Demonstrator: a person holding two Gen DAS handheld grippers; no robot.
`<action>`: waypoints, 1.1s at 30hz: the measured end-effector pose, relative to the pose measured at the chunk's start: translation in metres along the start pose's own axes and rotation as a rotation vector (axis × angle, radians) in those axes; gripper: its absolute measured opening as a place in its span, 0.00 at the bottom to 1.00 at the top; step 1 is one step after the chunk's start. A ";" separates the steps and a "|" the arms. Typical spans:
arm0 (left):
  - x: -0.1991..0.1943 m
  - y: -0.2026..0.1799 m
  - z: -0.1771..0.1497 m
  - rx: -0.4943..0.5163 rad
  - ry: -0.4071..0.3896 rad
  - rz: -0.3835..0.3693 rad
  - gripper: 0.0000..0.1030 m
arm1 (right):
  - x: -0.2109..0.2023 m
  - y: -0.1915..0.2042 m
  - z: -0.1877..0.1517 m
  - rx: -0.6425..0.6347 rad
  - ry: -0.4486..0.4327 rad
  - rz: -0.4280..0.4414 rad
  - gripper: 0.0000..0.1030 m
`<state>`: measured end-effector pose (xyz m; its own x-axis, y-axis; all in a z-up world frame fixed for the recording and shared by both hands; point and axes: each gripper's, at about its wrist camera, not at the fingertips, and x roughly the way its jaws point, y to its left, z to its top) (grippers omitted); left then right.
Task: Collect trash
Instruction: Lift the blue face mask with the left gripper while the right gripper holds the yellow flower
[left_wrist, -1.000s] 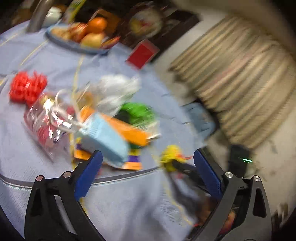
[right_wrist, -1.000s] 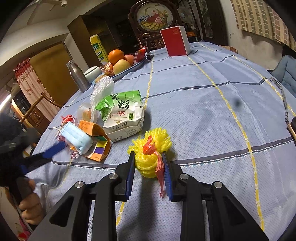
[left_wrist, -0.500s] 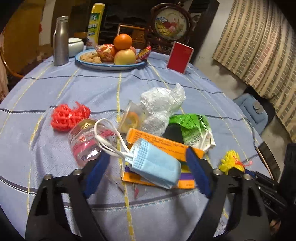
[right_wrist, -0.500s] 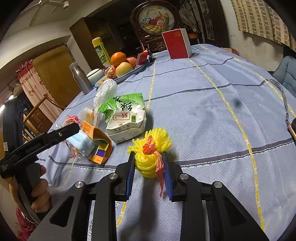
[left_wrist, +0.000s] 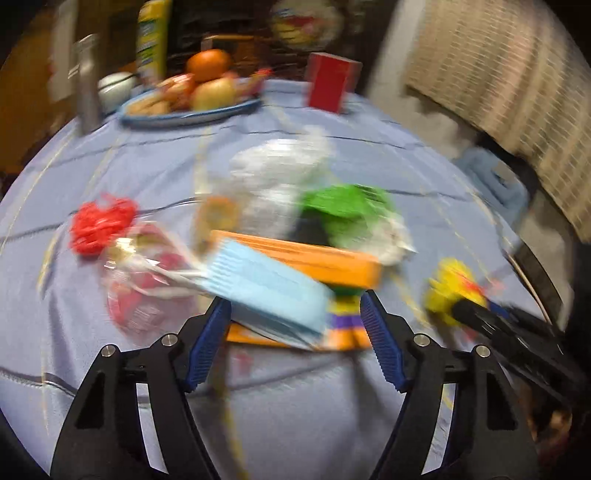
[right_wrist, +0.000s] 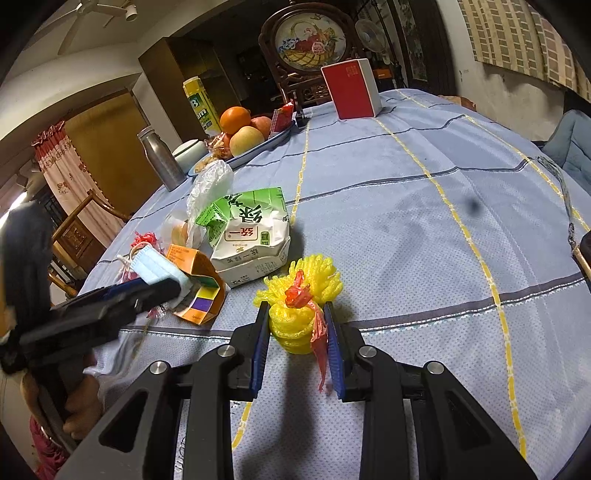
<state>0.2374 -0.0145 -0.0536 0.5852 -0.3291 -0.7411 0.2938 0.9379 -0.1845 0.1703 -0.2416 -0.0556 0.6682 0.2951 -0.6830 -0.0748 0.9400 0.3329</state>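
A yellow foam net with a red plastic scrap stands on the blue tablecloth, and my right gripper is shut on it. To its left lies a heap of trash: a pale blue face mask on an orange carton, a green and white milk carton, a clear plastic bag, a red net and a clear wrapper. My left gripper brackets the mask and the carton's near end. Its jaws are closing, with no firm press visible in the blurred view.
A plate of fruit, a metal bottle, a white bowl and a red box stand at the table's far side. A wooden chair is beyond the left edge. A hand holds the left gripper.
My left gripper swung from the table's right edge onto the trash heap and narrowed its jaws around the mask. The right gripper and the yellow net stayed still.
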 end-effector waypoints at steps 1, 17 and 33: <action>0.002 0.013 0.004 -0.029 -0.004 0.075 0.69 | 0.000 0.000 0.000 -0.001 0.000 0.000 0.29; -0.009 0.049 0.000 -0.018 0.013 0.139 0.77 | 0.003 0.002 0.001 -0.015 0.007 -0.003 0.28; -0.051 0.037 -0.015 -0.022 -0.096 -0.094 0.46 | -0.012 0.004 -0.008 -0.037 -0.050 -0.020 0.26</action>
<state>0.2071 0.0387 -0.0319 0.6256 -0.4237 -0.6550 0.3347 0.9043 -0.2652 0.1560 -0.2401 -0.0513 0.7059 0.2683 -0.6556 -0.0880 0.9515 0.2948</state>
